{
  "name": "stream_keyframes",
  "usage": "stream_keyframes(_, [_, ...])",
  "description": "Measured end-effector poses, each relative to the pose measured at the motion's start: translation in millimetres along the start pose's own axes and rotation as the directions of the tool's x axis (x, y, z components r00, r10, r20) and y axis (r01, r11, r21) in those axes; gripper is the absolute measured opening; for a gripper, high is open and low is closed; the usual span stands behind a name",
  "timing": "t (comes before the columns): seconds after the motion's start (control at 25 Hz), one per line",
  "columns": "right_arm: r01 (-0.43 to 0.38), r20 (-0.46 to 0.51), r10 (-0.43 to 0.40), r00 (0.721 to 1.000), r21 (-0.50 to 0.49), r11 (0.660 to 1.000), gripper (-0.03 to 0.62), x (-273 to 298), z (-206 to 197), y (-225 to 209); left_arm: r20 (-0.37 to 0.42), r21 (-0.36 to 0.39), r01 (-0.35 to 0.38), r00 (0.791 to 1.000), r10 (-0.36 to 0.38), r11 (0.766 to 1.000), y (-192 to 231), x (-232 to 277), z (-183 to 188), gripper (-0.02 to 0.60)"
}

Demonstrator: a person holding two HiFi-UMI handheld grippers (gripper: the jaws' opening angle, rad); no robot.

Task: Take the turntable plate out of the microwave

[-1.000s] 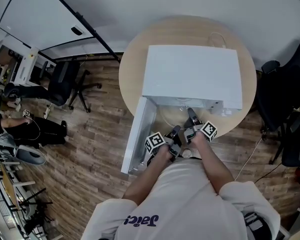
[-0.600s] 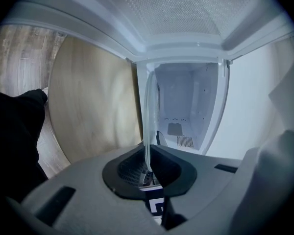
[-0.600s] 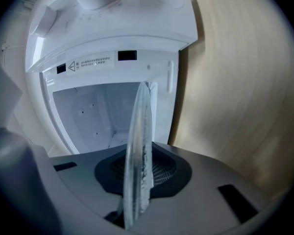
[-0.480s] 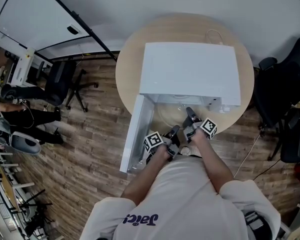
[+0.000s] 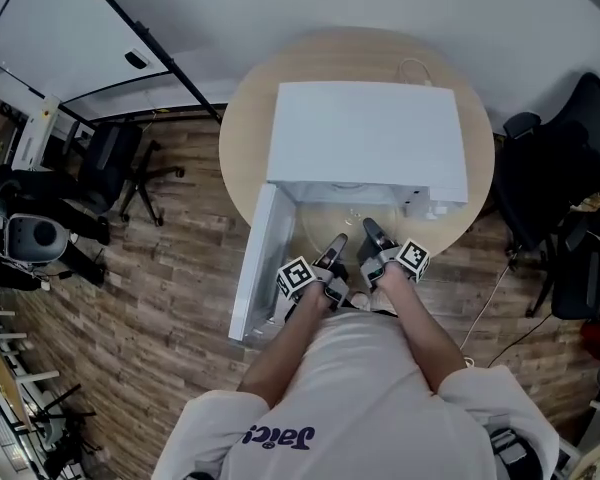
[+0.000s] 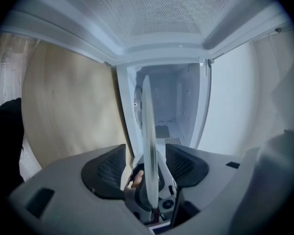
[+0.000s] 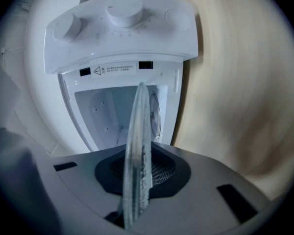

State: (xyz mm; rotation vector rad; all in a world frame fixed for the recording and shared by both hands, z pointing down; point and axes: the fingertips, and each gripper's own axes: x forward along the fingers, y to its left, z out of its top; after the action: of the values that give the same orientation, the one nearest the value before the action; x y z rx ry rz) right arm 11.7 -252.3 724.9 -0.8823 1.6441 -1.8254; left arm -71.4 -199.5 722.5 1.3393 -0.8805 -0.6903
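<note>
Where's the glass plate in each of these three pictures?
Head view: plate at centre, in front of the microwave.
Left gripper view: edge-on, upright, centre.
Right gripper view: edge-on, lower centre.
Shared landmark: the white microwave beyond the plate.

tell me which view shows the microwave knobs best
Right gripper view: the control knobs face its camera, large and sharp. The head view looks down on the microwave, so they barely show; the left gripper view shows the cavity, no knobs.
</note>
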Motion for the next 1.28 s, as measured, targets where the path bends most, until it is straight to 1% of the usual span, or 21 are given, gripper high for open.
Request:
stream_keyframes(0.04, [0.008,-0.007,-0.008,1.000,-0.011,1.000,0.046,-3.4,0.2,0.0,0.012,-0.004,0.007,1.000,-0.007,1.000,-1.0,2.7,3.1,0.242])
stream_keyframes(0.12, [-0.002,-0.021,0.002,1.000,-0.032,0.999,0.046,-8.4,0.1,4.8,0.025,-0.013,0.032,0.999,-0.032,0.999,-5.6,8.9,6.4,0.242])
stream_keyframes(0.24, [0.005,-0.031,-0.007,0.999,-0.058,0.998,0.046,-20.4,-2.0,9.7,0.037,-0.014,0.078,0.996,-0.078,0.997,-14.7,13.9,4.5,0.242])
stream_keyframes(0.32, [0.018,-0.032,-0.020,0.999,-0.056,0.998,0.046,-27.5,-3.7,12.5,0.057,-0.012,0.100,0.993,-0.099,0.995,-19.4,16.7,5.9,0.242])
stream_keyframes(0.44, [0.011,-0.037,-0.013,0.999,-0.044,0.999,0.047,-33.8,-5.9,23.3,0.073,-0.039,0.116,0.991,-0.113,0.992,-28.7,19.2,4.2,0.231])
stream_keyframes(0.52, [0.004,-0.033,-0.005,0.999,-0.052,0.999,0.047,-37.0,-5.4,33.4,0.061,-0.049,0.143,0.988,-0.140,0.989,-39.9,18.8,-0.4,0.112])
stream_keyframes(0.56, [0.003,-0.029,-0.004,1.000,-0.055,0.998,0.047,-38.6,-5.5,39.1,0.056,-0.049,0.156,0.987,-0.153,0.987,-47.0,17.7,-2.1,0.081])
stream_keyframes(0.6, [0.001,-0.027,-0.002,1.000,-0.058,0.998,0.048,-40.2,-6.3,45.4,0.056,-0.046,0.162,0.986,-0.160,0.986,-53.8,15.9,-2.8,0.081])
stream_keyframes(0.84, [0.009,-0.023,-0.010,1.000,-0.048,0.999,0.048,-49.5,-15.0,81.1,0.058,-0.057,0.150,0.987,-0.147,0.987,-89.2,3.6,-6.2,0.080])
stream_keyframes(0.96, [0.013,-0.030,-0.014,0.999,-0.036,0.999,0.048,-52.3,-18.8,92.4,0.064,-0.068,0.121,0.991,-0.117,0.990,-96.6,-2.8,-6.9,0.080])
stream_keyframes(1.08, [0.022,-0.037,-0.023,0.999,-0.030,0.999,0.048,-55.6,-23.7,100.3,0.068,-0.068,0.113,0.992,-0.109,0.991,-107.7,-9.5,-7.8,0.080])
stream_keyframes(1.28, [0.021,-0.054,-0.022,0.998,-0.010,1.000,0.048,-74.2,-35.7,109.0,0.074,-0.060,0.090,0.994,-0.085,0.994,-113.8,-27.5,-22.0,0.080])
